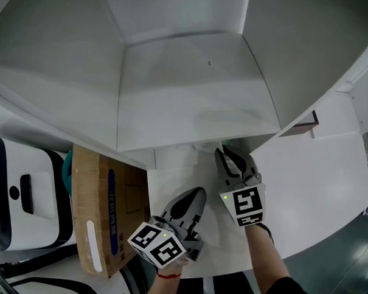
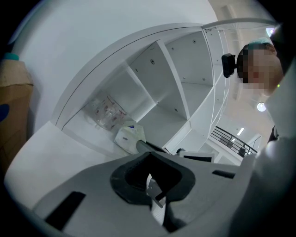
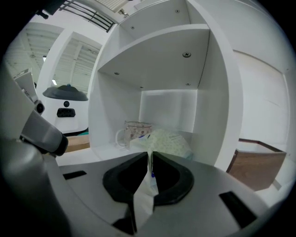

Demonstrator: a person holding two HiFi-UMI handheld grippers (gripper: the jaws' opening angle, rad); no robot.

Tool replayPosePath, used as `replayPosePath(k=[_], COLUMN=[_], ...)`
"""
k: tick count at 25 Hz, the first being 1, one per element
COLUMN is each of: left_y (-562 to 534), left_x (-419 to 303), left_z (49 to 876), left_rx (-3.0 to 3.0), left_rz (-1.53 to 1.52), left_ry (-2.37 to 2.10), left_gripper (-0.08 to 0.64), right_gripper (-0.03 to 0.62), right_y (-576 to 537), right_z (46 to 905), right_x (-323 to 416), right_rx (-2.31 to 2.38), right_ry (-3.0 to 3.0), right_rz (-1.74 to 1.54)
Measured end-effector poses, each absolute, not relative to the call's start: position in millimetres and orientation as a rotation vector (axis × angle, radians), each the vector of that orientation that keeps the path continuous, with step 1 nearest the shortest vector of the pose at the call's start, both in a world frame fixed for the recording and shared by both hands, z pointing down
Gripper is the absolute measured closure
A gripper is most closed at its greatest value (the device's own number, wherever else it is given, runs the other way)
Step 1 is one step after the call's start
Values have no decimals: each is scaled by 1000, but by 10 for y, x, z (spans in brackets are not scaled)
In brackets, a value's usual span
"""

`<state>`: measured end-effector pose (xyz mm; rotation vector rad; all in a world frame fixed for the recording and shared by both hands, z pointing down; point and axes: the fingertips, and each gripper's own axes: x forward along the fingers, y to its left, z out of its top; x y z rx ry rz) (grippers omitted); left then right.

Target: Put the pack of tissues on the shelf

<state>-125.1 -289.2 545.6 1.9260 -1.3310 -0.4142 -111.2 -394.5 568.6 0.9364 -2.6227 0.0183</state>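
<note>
The pack of tissues [image 3: 167,141], pale with a fine print, lies on the lowest shelf [image 3: 99,149] of the white unit, next to a glass mug [image 3: 131,133]. My right gripper [image 3: 151,156] is shut on the white flap of the pack's wrapper at the shelf's front edge. In the left gripper view the pack [image 2: 129,136] and the mug [image 2: 107,114] show in the same compartment. In the head view the shelf's top [image 1: 187,88] hides the pack, and the right gripper [image 1: 221,151] reaches under it. My left gripper [image 1: 200,193] hangs back over the table, shut and empty.
A cardboard box [image 1: 105,214] stands left of the table [image 1: 307,180], with a white machine [image 1: 22,199] beyond it. A brown wooden piece [image 1: 302,127] sits right of the shelf unit. Upper compartments [image 3: 152,60] are bare.
</note>
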Motion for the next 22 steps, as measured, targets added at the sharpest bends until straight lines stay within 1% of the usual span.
replayPosePath(k=[2, 4, 8, 12, 22], left_y=[-2876, -2859, -2843, -2821, -2803], left_x=[-1227, -1197, -1125, -1086, -1018], left_z=[5454, 5450, 5430, 5431, 5544], left_rx=[1927, 1929, 1939, 1943, 1912], left_rz=[-414, -413, -408, -390, -333], left_ry=[-1327, -1322, -1312, -1317, -1349], left_gripper=[554, 554, 554, 554, 554], right_gripper=[566, 504, 476, 463, 463], right_y=[-3916, -3879, -3822, -3759, -3592], right_z=[5665, 5657, 5624, 5614, 5535], right_x=[-1110, -1122, -1103, -1034, -813], right_rx=[927, 908, 898, 906, 873], right_ry=[-2642, -2659, -2668, -2663, -2678], right_rz=[37, 53, 50, 61, 167])
